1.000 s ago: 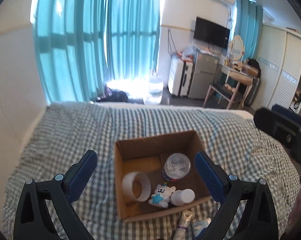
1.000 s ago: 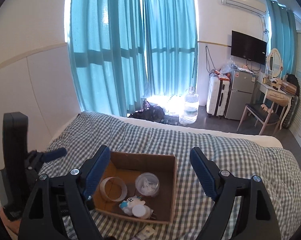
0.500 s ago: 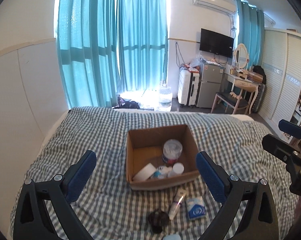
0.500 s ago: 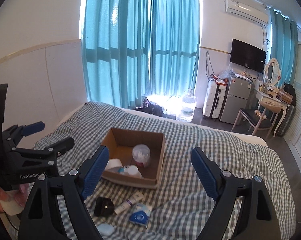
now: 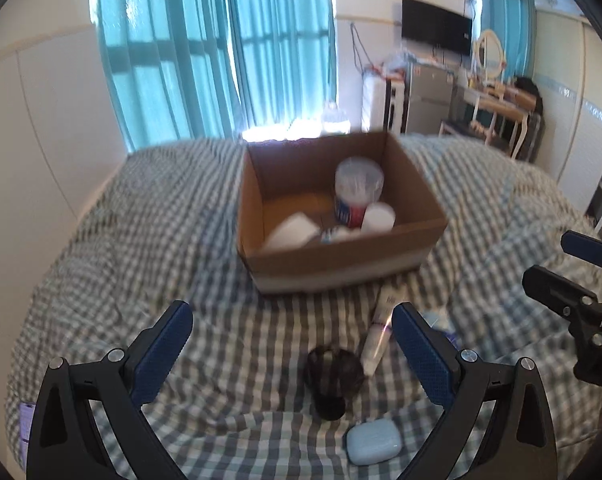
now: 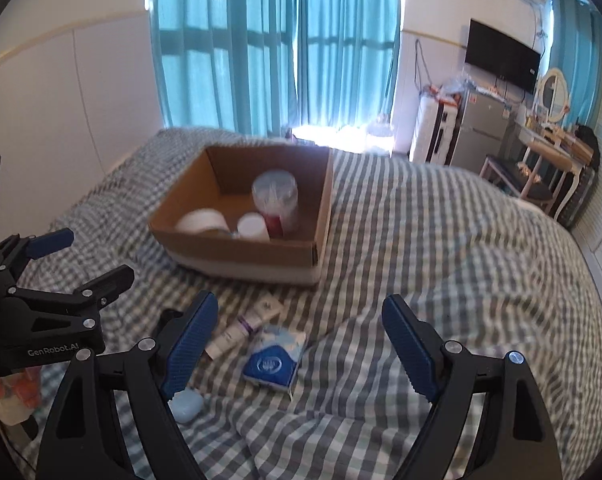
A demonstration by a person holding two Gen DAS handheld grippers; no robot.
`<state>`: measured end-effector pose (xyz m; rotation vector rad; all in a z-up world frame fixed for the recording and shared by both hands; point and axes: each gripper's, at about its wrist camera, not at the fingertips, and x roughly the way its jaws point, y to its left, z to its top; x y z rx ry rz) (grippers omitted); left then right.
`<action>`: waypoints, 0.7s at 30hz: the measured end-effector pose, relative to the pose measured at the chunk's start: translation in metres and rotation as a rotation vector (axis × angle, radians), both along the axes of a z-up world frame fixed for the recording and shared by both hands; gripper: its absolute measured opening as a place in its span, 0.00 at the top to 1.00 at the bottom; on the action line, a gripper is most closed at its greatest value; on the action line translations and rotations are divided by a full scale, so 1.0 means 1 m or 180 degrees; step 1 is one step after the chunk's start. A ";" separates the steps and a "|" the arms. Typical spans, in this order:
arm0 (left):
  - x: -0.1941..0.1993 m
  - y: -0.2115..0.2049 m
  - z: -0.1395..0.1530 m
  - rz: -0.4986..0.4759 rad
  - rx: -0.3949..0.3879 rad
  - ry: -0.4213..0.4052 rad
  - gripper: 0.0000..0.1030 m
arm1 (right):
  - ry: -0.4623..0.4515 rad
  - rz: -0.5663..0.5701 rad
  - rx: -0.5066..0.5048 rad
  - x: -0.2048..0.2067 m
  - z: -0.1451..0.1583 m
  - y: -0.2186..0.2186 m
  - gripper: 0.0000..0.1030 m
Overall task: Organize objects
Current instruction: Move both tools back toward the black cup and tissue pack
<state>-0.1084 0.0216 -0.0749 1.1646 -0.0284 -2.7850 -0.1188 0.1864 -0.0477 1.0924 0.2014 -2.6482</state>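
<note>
Your left gripper (image 5: 292,334) and right gripper (image 6: 299,330): jaws spread wide, nothing between. Open brown cardboard box (image 6: 261,254) sits on grey-checked bedspread (image 6: 441,248). Just before it lie white tube (image 6: 245,326), blue-white tissue pack (image 6: 275,360), black round object (image 5: 333,376), pale blue oval case (image 5: 373,441).
</note>
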 end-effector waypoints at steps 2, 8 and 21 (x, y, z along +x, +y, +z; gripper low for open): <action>-0.005 -0.002 -0.021 0.0006 0.0003 -0.0135 0.00 | -0.0134 -0.0012 0.0032 -0.008 -0.022 -0.002 0.18; -0.015 -0.007 -0.071 -0.0010 0.0182 -0.0458 0.00 | -0.0495 0.0026 0.0066 -0.025 -0.070 -0.011 0.18; -0.032 0.009 -0.131 -0.0323 0.0275 -0.1018 0.17 | -0.0967 0.0115 0.0139 -0.052 -0.123 -0.031 0.18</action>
